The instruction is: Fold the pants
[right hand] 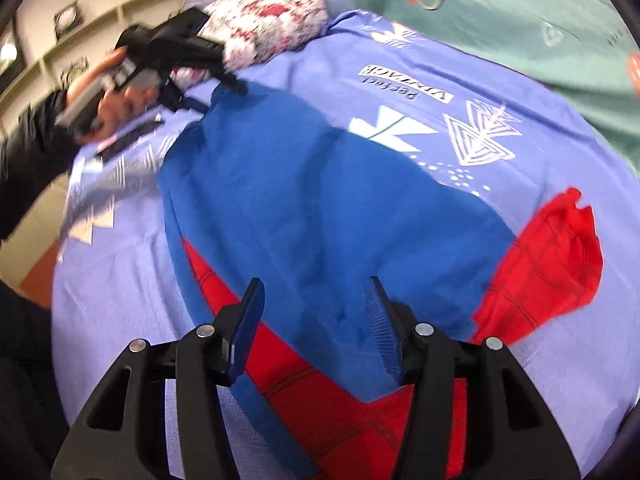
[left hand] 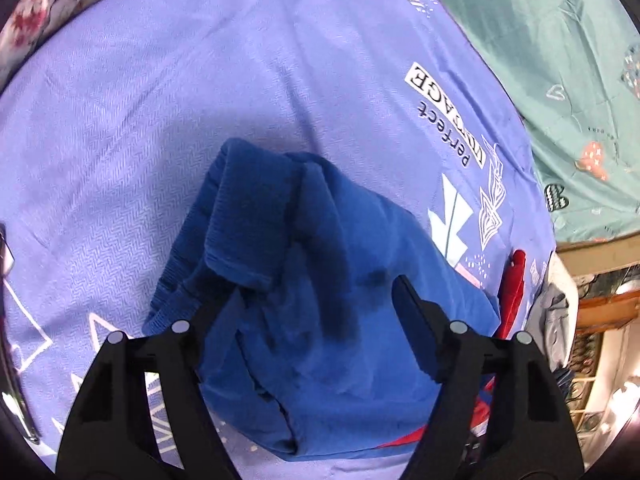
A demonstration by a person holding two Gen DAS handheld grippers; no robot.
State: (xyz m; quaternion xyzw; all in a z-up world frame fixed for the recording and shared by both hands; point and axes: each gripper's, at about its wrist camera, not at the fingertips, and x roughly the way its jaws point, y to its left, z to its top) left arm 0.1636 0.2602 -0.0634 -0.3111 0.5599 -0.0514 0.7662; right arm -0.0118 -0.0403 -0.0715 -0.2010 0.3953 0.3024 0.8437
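While the blue-and-red pants [right hand: 320, 208] lie bunched on the lavender bedsheet [left hand: 160, 100], left gripper [left hand: 316, 292] and right gripper [right hand: 316, 300] hover above, fingers wide, holding nothing.

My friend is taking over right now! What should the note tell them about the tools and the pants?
Left tool: open, empty, over the ribbed cuff end of the blue pants.
Right tool: open, empty, above the pants near their red part.
The pants lie bunched on the purple bedsheet, cuff end flopped over.
Done: maybe one rough fold; not neat.
Left: smooth them flat, finish folding.
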